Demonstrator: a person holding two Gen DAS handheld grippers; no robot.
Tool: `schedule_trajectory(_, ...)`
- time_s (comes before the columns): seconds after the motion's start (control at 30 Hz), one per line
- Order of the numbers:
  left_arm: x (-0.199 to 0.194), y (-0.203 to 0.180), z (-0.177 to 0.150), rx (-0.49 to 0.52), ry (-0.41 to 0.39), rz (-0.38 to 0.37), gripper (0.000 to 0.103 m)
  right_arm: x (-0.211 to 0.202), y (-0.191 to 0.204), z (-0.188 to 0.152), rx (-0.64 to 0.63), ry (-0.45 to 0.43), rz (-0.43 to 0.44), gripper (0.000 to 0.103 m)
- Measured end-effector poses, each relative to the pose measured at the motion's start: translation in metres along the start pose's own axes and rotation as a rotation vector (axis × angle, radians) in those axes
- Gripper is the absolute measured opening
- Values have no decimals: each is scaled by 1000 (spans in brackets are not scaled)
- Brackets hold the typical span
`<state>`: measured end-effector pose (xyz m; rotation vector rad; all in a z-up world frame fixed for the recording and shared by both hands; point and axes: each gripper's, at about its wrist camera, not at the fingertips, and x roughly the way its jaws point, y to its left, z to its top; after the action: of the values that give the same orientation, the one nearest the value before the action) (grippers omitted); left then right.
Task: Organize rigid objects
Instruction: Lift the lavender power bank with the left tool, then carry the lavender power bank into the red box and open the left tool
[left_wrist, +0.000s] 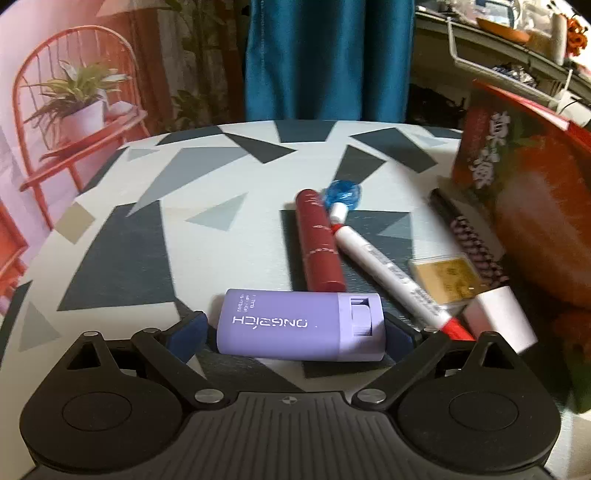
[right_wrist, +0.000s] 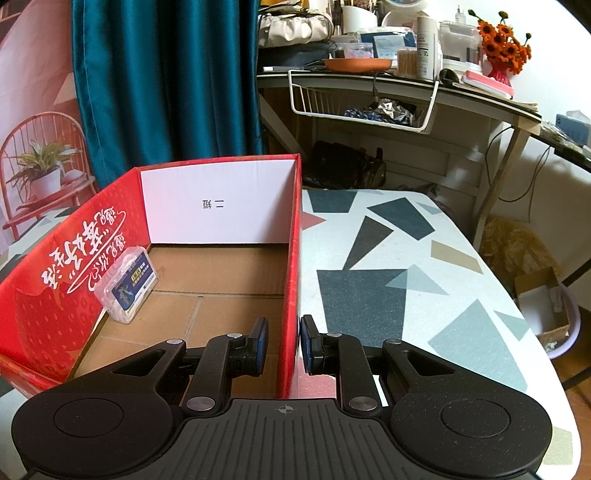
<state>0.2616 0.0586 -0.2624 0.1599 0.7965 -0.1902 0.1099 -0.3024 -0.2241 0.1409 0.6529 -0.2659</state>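
Right now the left tongs (left_wrist: 295, 332) stand wide apart, with a lilac plastic case (left_wrist: 301, 325) lying crosswise between their blue pads on the patterned counter (left_wrist: 122, 254). The pads sit just off the case's two short ends and do not seem to press on it. The case looks light, stiff and smooth, so it could slip if pinched on a rounded corner; its flat short ends seem the natural place to take hold, though that span is close to as wide as these tongs open. A grip across the narrower body would probably sit more securely.

Just beyond the case lie a dark red tube (left_wrist: 319, 240), a white marker (left_wrist: 391, 273) with a red cap, a blue gem-shaped piece (left_wrist: 341, 194), a small yellow box (left_wrist: 443, 278) and a white block (left_wrist: 498, 317), all close together beside the red box (left_wrist: 517, 177). All of them look hard and light; the round tube and marker would likely roll if nudged.

The left hand points down at a slant toward the counter, low over the case. The right tongs (right_wrist: 283, 345) are drawn nearly together, clamped on the red box's right wall, one pad inside and one outside, apparently steadying it. Inside that box a clear plastic pack (right_wrist: 127, 286) leans against the left wall, on the cardboard floor.
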Motion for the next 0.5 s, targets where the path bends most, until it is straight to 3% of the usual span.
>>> schedule_trajectory(0.17,-2,0,1,-24,-12,3,89,0,1,0,-2,1,-1,19)
schedule_trajectory(0.33,-7,0,3,-63,-17,9,88,1,1,1,-3,2,-1,19)
schedule_trajectory(0.5,-25,-5,14,-66,-69,-12,88,0,0,0,-3,2,-1,18)
